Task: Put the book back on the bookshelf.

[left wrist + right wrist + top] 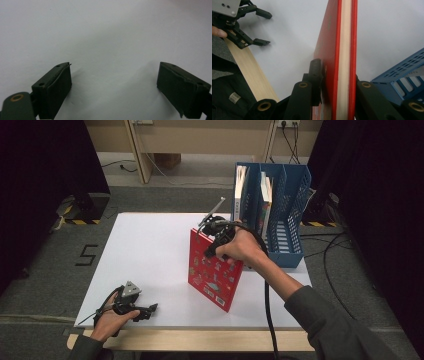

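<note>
Clearly, from the high view, the step in hand is carrying a thin red hardcover picture book (214,272) toward the blue perforated plastic file rack (292,195): the right gripper (212,227) pinches the book's top edge and holds it upright over the white table top (150,255), just left of the rack, which already holds a few upright books (241,190). The next move probably calls for lifting the book above the rack's wall and lowering it into a free slot; open room lies to the left, the rack crowds the right. The left gripper (150,309) rests near the table's front edge, well apart. In the left gripper view, its jaws stand wide over bare white surface, holding nothing. In the right gripper view, the jaws clamp both red covers, with the cream page block between them, the blue rack just beside.
</note>
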`<act>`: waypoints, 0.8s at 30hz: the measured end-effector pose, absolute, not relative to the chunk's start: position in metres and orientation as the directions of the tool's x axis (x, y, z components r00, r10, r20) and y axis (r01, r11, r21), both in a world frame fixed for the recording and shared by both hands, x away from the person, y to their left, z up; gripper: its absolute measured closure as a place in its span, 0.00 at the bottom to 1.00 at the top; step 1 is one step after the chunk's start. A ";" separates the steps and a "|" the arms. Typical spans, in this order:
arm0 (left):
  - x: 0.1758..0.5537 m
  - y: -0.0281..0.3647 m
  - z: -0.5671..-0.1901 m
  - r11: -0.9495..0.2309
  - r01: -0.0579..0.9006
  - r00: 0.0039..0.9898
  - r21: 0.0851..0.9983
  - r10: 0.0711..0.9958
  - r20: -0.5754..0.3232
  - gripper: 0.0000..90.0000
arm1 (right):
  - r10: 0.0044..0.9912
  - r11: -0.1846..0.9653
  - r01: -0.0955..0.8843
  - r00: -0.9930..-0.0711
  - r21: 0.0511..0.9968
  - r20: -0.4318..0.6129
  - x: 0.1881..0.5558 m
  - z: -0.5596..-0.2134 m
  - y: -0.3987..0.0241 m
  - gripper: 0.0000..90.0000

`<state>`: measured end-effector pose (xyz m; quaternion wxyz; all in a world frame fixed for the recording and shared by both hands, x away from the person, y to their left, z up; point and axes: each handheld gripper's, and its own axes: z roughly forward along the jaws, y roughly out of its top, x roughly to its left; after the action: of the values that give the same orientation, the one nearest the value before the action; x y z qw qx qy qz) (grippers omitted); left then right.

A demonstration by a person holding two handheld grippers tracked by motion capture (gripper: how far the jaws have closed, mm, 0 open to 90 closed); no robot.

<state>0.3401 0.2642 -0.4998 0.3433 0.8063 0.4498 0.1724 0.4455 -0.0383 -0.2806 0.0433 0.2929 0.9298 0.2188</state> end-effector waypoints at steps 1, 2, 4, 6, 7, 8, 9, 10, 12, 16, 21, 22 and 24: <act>0.340 0.264 -0.500 -0.360 0.607 0.536 0.709 0.843 -0.031 0.13 | 0.558 0.736 0.521 -0.828 0.431 0.048 0.446 -0.280 -0.038 0.85; 0.340 0.264 -0.500 -0.360 0.607 0.536 0.709 0.843 -0.031 0.13 | 0.561 0.733 0.526 -0.826 0.431 0.056 0.446 -0.280 -0.038 0.85; 0.340 0.264 -0.500 -0.360 0.606 0.537 0.709 0.843 -0.031 0.13 | 0.558 0.737 0.521 -0.828 0.430 0.046 0.445 -0.279 -0.038 0.85; 0.340 0.265 -0.500 -0.361 0.606 0.538 0.709 0.842 -0.031 0.13 | 0.554 0.737 0.518 -0.831 0.435 0.050 0.444 -0.278 -0.038 0.86; 0.340 0.265 -0.500 -0.360 0.606 0.539 0.710 0.842 -0.033 0.13 | 0.550 0.735 0.512 -0.834 0.444 0.051 0.444 -0.278 -0.039 0.86; 0.340 0.265 -0.500 -0.360 0.606 0.539 0.709 0.842 -0.033 0.13 | 0.553 0.737 0.505 -0.833 0.450 0.030 0.444 -0.276 -0.040 0.87; 0.340 0.265 -0.500 -0.361 0.605 0.540 0.710 0.841 -0.033 0.13 | 0.555 0.737 0.505 -0.831 0.450 0.023 0.444 -0.275 -0.041 0.87; 0.340 0.265 -0.500 -0.360 0.605 0.540 0.710 0.841 -0.034 0.13 | 0.562 0.732 0.508 -0.827 0.454 0.018 0.444 -0.273 -0.043 0.88; 0.340 0.265 -0.500 -0.361 0.607 0.540 0.708 0.841 -0.034 0.13 | 0.556 0.745 0.490 -0.831 0.453 -0.015 0.442 -0.268 -0.047 0.88; 0.340 0.265 -0.500 -0.361 0.607 0.540 0.708 0.841 -0.033 0.13 | 0.584 0.722 0.498 -0.811 0.480 -0.036 0.440 -0.257 -0.060 0.88; 0.340 0.265 -0.500 -0.360 0.605 0.539 0.710 0.842 -0.033 0.13 | 0.595 0.716 0.501 -0.802 0.487 -0.049 0.435 -0.246 -0.075 0.88; 0.340 0.265 -0.500 -0.361 0.605 0.540 0.709 0.841 -0.032 0.13 | 0.600 0.714 0.507 -0.799 0.483 -0.049 0.434 -0.244 -0.077 0.88; 0.340 0.265 -0.500 -0.360 0.605 0.539 0.710 0.841 -0.033 0.13 | 0.605 0.711 0.507 -0.794 0.488 -0.056 0.433 -0.240 -0.083 0.88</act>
<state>0.3402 0.2648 -0.5000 0.3448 0.8067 0.4483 0.1713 0.4329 -0.0834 -0.2402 0.1066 0.3028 0.9187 0.2302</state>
